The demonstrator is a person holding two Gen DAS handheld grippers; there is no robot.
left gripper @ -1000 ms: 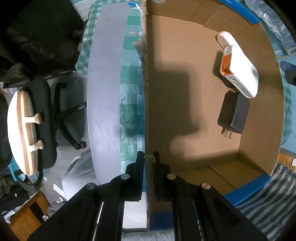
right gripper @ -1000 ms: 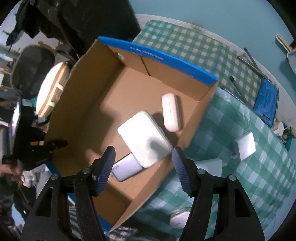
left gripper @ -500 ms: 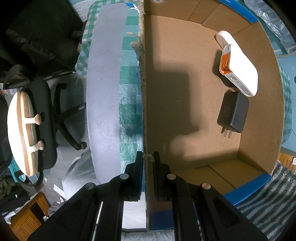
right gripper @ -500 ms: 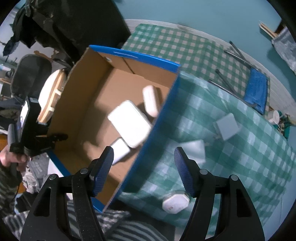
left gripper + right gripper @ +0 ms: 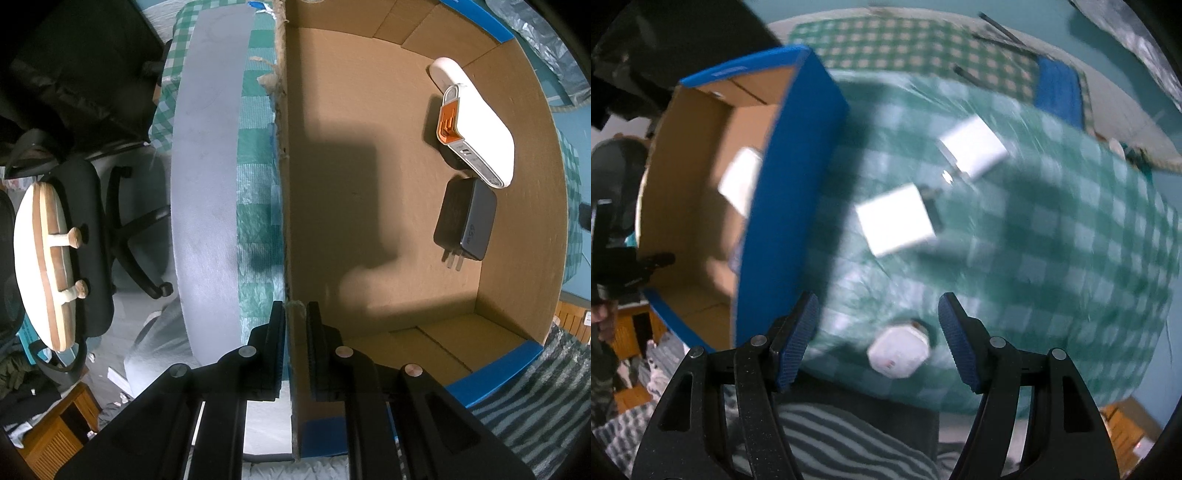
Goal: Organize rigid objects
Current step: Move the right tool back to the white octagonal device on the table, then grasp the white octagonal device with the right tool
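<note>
My left gripper (image 5: 295,314) is shut on the side wall of the cardboard box (image 5: 286,184). Inside the box lie a white power bank with an orange end (image 5: 480,129), a white oval case (image 5: 445,70) behind it and a dark grey charger (image 5: 465,221). My right gripper (image 5: 877,319) is open and empty above the green checked tablecloth (image 5: 1034,240), right of the box (image 5: 783,192). Below it lie two white square chargers (image 5: 897,225) (image 5: 975,149) and a white octagonal device (image 5: 899,354) near the fingertips. The right wrist view is blurred.
A black office chair (image 5: 85,236) with a white and wood round board (image 5: 40,258) stands left of the table. A grey table edge (image 5: 207,184) runs beside the box. A blue cloth (image 5: 1060,88) lies at the far side. Striped fabric (image 5: 849,443) is below.
My right gripper has swung right, from over the box interior to over the tablecloth with the white chargers. The left gripper holds the box wall as before.
</note>
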